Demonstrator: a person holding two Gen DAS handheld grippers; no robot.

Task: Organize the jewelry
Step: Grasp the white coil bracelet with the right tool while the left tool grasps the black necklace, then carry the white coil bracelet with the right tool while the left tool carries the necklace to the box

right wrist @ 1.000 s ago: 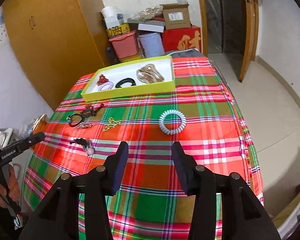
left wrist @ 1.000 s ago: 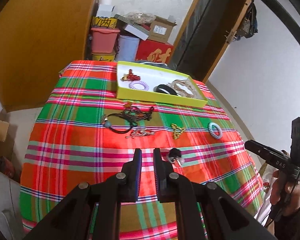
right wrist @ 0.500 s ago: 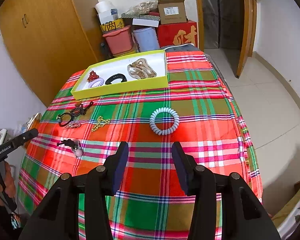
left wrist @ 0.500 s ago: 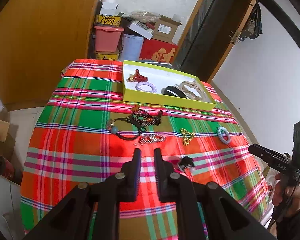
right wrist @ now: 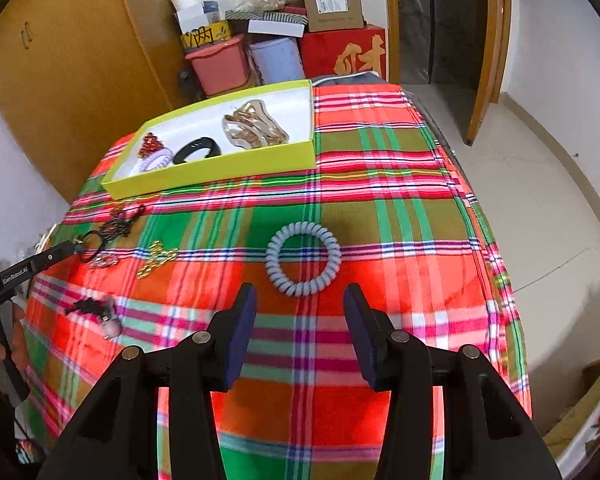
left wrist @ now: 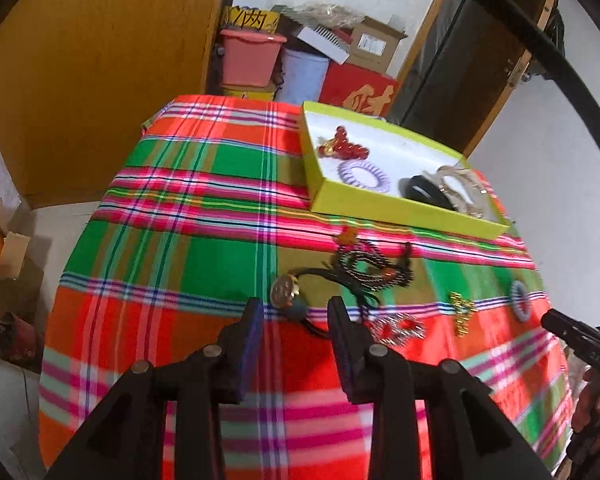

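My left gripper (left wrist: 296, 312) hangs low over the plaid cloth with its jaws opening. A black cord hair tie with a round metal charm (left wrist: 284, 290) lies between the fingertips, and the pads do not press on it. A black beaded necklace (left wrist: 364, 268) lies just beyond. My right gripper (right wrist: 300, 300) stands open right in front of a grey-blue spiral hair tie (right wrist: 332, 252), holding nothing. The yellow-green box (right wrist: 220, 168) at the back holds a red bead piece, a lilac spiral tie, a black band and gold clips.
Loose on the cloth are a gold clip (right wrist: 156, 258), a silver-and-red piece (left wrist: 398, 328) and a black piece with a pale bead (right wrist: 96, 310). Bins and cartons (right wrist: 220, 64) are stacked behind the table. A wooden wardrobe (left wrist: 100, 80) stands left, and the cloth drops off at the right edge.
Both grippers have come forward and down toward the cloth. The left jaws have gone from nearly shut to apart, now around the black cord tie. The right jaws kept their width.
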